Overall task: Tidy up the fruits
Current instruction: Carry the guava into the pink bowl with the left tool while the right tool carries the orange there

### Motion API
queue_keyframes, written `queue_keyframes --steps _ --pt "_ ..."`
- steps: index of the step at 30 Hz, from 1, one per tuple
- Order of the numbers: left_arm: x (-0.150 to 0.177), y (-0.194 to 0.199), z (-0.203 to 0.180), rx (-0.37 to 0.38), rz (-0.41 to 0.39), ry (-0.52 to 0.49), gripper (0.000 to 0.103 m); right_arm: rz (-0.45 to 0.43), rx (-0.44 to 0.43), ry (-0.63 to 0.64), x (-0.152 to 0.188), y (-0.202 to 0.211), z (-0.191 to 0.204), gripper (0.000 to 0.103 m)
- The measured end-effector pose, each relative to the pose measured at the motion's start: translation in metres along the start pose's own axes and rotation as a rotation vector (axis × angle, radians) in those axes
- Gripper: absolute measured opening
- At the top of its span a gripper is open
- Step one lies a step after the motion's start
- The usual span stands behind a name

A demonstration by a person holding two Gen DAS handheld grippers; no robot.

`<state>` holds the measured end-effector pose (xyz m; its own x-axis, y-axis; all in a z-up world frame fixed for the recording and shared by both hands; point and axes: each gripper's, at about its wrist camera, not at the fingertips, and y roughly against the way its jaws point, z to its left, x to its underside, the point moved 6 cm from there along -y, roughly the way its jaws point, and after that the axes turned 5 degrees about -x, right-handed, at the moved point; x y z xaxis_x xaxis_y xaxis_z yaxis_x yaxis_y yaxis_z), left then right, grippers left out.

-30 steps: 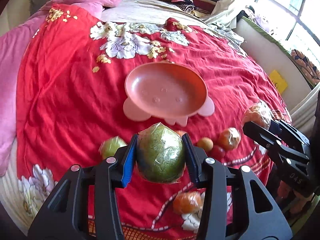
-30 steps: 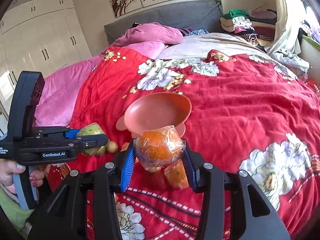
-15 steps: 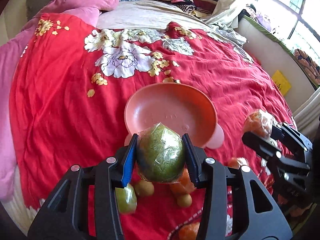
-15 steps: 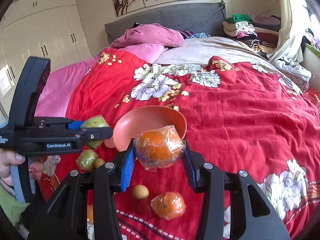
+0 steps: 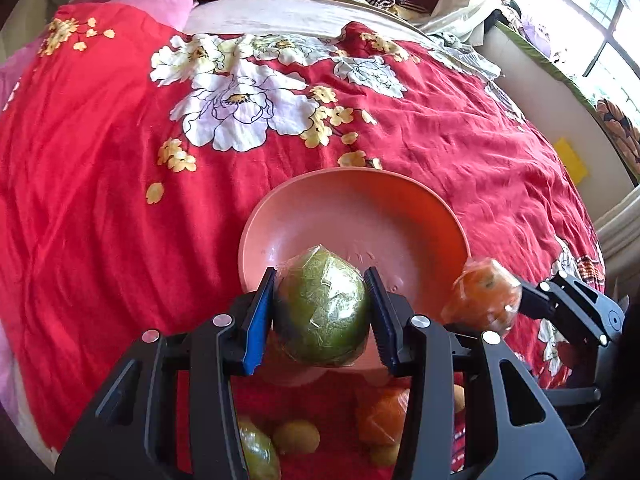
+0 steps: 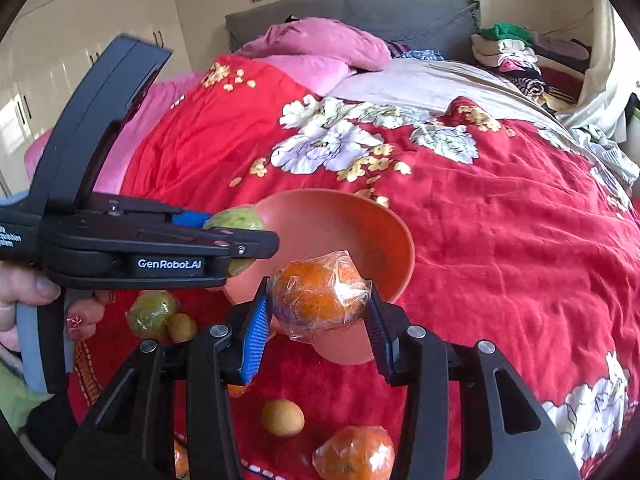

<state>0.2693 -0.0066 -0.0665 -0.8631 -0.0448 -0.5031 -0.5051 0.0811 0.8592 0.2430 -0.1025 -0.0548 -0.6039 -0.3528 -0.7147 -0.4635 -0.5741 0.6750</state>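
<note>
Green fruit (image 5: 323,312) clamped in left claw (image 5: 320,312).

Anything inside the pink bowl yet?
The pink bowl shows only bare inner wall. Its near part is hidden behind the wrapped green fruit in the left gripper and the wrapped orange in the right gripper.

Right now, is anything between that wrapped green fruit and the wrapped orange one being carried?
Only the pink bowl: in the left wrist view, its inner wall and rim show in the gap between the green fruit and the orange.
</note>
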Motion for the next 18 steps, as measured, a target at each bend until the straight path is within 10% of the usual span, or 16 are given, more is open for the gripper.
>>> queue_keyframes --steps 18 --pt "-0.003 -0.019 0.003 -0.005 0.025 -0.005 0.036 0.071 0.029 0.051 0.008 -0.028 0.001 0.043"
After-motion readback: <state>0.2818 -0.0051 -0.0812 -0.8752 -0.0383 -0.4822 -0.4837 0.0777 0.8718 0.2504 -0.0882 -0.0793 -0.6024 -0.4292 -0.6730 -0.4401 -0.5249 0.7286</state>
